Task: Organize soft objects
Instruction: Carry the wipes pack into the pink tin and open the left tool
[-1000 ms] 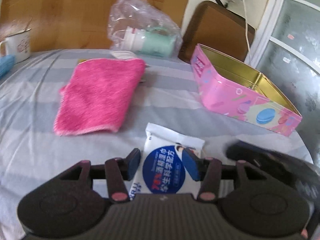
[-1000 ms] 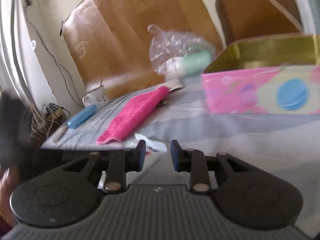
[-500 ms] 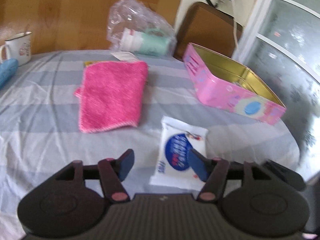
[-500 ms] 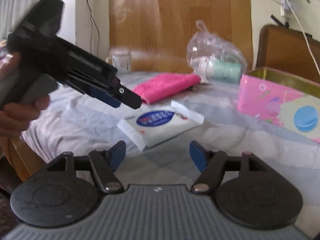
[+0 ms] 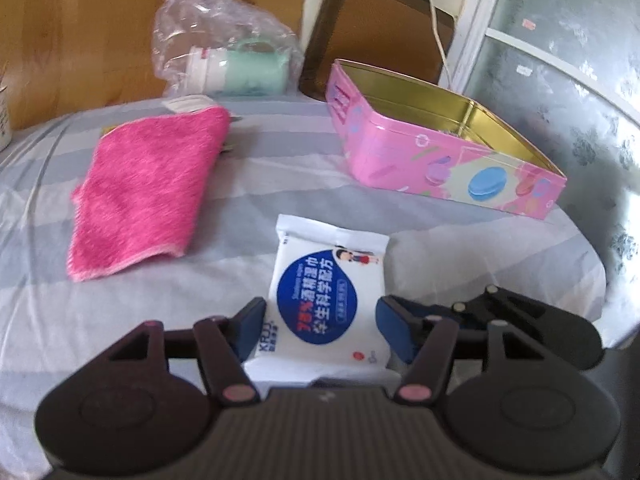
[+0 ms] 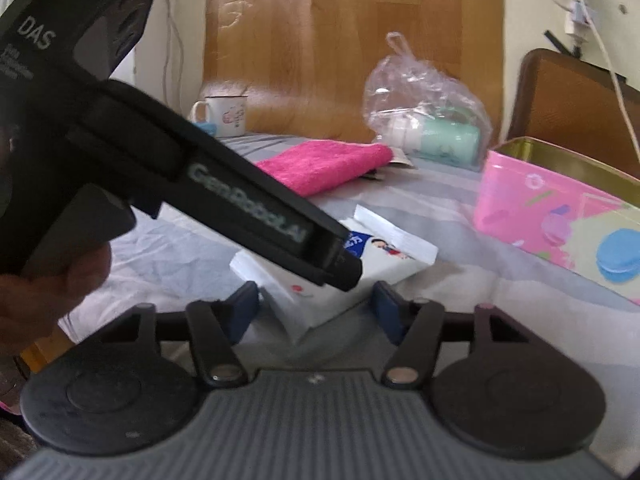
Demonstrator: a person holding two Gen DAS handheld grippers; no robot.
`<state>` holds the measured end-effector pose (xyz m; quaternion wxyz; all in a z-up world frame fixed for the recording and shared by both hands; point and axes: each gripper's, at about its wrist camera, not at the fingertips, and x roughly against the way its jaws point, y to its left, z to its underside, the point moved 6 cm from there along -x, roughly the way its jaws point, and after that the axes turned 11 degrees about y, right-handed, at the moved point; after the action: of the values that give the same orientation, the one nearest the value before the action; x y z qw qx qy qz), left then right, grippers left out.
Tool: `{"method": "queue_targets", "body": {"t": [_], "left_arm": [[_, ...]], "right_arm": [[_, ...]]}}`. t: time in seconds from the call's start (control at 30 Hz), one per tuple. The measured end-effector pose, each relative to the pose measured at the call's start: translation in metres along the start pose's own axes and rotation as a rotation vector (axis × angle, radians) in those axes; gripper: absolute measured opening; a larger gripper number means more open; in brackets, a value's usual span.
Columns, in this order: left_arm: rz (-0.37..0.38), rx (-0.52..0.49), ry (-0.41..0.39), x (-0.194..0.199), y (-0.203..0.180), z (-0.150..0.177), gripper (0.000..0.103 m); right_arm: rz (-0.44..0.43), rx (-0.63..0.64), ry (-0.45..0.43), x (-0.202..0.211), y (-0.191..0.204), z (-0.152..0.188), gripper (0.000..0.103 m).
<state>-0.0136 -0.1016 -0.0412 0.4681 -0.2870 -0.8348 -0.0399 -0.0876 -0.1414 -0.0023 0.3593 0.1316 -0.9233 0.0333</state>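
Note:
A white wet-wipes pack with a blue label lies on the grey striped cloth. My left gripper is open, its jaws on either side of the pack's near end. A folded pink towel lies to the left. An open pink tin with a gold inside stands to the right. In the right wrist view my right gripper is open, just short of the pack's corner. The left gripper's black body crosses over the pack. The towel and the tin lie beyond.
A clear plastic bag with a mint and white roll sits at the back. A white mug stands at the back left. A brown chair back is behind the tin. The table edge curves off at the right.
My left gripper has moved forward so its open jaws straddle the pack. My right gripper has come closer to the pack, and the left gripper now covers more of its view.

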Motion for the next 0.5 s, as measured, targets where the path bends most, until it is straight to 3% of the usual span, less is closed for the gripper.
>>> {"method": "queue_targets", "body": {"t": [0.2, 0.37, 0.5], "left_arm": [[0.091, -0.025, 0.017, -0.014, -0.031, -0.015, 0.057], [0.151, -0.055, -0.082, 0.016, -0.054, -0.049, 0.057], [0.127, -0.128, -0.16, 0.034, -0.078, -0.092, 0.057]], "right_arm": [[0.089, -0.074, -0.03, 0.023, -0.037, 0.011, 0.052], [0.148, -0.081, -0.176, 0.057, -0.055, -0.012, 0.051], [0.215, -0.067, -0.269, 0.069, -0.08, -0.044, 0.051]]}}
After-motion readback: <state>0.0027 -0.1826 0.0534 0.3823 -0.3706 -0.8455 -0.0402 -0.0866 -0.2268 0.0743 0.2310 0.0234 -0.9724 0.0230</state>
